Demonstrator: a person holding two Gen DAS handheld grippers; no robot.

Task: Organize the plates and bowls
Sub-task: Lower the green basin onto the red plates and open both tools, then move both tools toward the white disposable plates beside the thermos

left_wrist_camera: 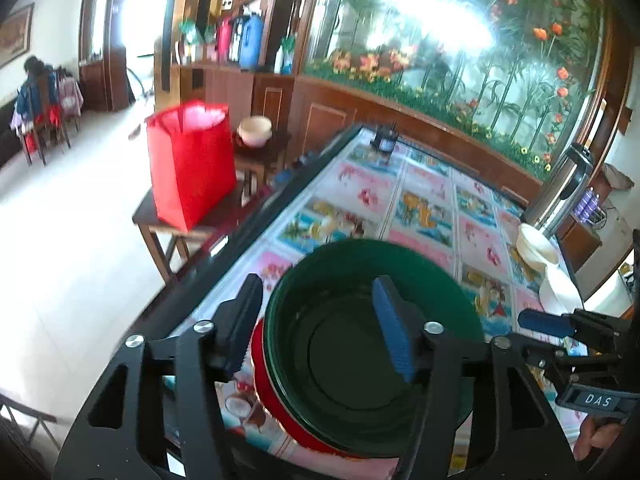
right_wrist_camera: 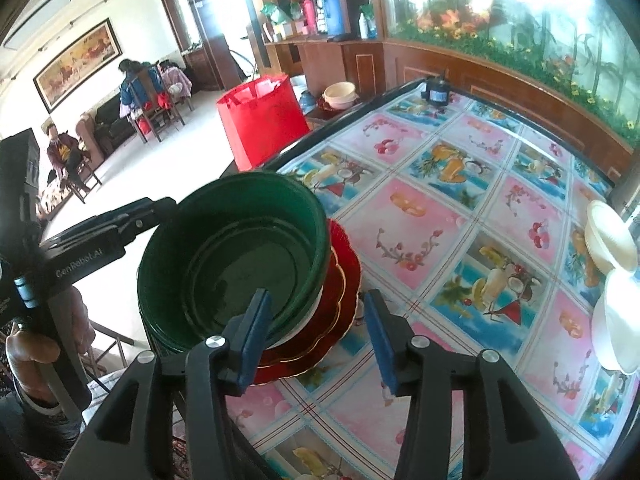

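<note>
A dark green bowl (left_wrist_camera: 360,344) (right_wrist_camera: 236,256) sits on top of red, gold-rimmed plates (left_wrist_camera: 266,396) (right_wrist_camera: 340,292) near the table's left edge. My left gripper (left_wrist_camera: 320,324) is open and straddles the bowl's left wall, one finger outside and the blue pad (left_wrist_camera: 394,332) inside, neither pressing. In the right wrist view my right gripper (right_wrist_camera: 318,334) is open too, and the stack's near edge lies between its pads without touching them. Its tip (left_wrist_camera: 532,320) shows at the right of the left wrist view. A cream bowl (right_wrist_camera: 608,236) (left_wrist_camera: 536,248) and a white one (right_wrist_camera: 616,320) stand at the table's right.
The table wears a fruit-patterned cloth (right_wrist_camera: 460,220). A red bag (left_wrist_camera: 188,164) on a stool stands beside the table's left edge. A steel flask (left_wrist_camera: 564,188) rises at the far right and a small black object (right_wrist_camera: 436,94) sits at the far end. People sit in the room beyond.
</note>
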